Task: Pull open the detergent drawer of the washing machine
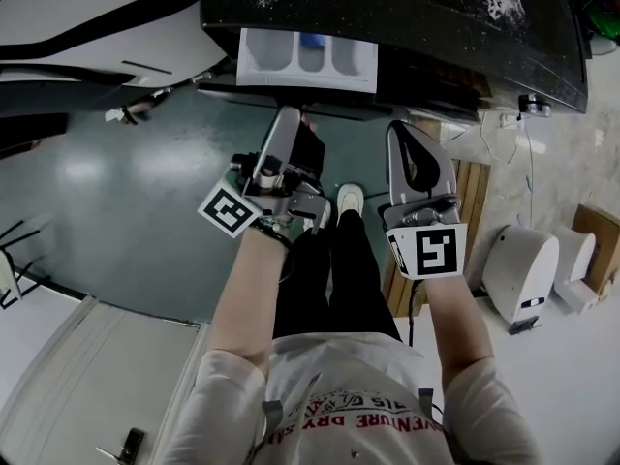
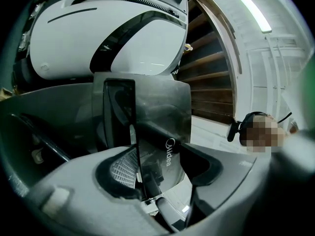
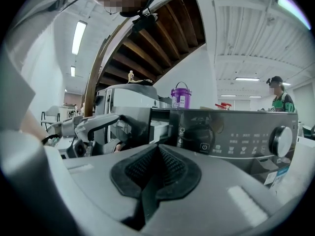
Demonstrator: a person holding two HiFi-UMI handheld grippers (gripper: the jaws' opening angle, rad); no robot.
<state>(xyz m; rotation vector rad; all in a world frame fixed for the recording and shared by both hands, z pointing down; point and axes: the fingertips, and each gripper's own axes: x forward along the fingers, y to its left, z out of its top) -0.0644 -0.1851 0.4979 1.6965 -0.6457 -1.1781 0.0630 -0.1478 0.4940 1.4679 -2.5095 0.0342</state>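
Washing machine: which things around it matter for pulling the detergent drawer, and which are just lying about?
Job:
- washing machine
- detergent drawer, already out
- left tongs, drawer front between its jaws

Lying about:
- right tongs, shut, empty, idle
- purple tub
- white rounded units on the floor

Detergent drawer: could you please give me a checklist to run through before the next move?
1. Detergent drawer pulled out of the washing machine, white compartments showing: ok.
2. Left gripper jaws apart, with the drawer's front panel between them: ok.
3. Left pads pressing on that front panel: cannot tell.
4. Right gripper shut, nothing between its jaws: ok.
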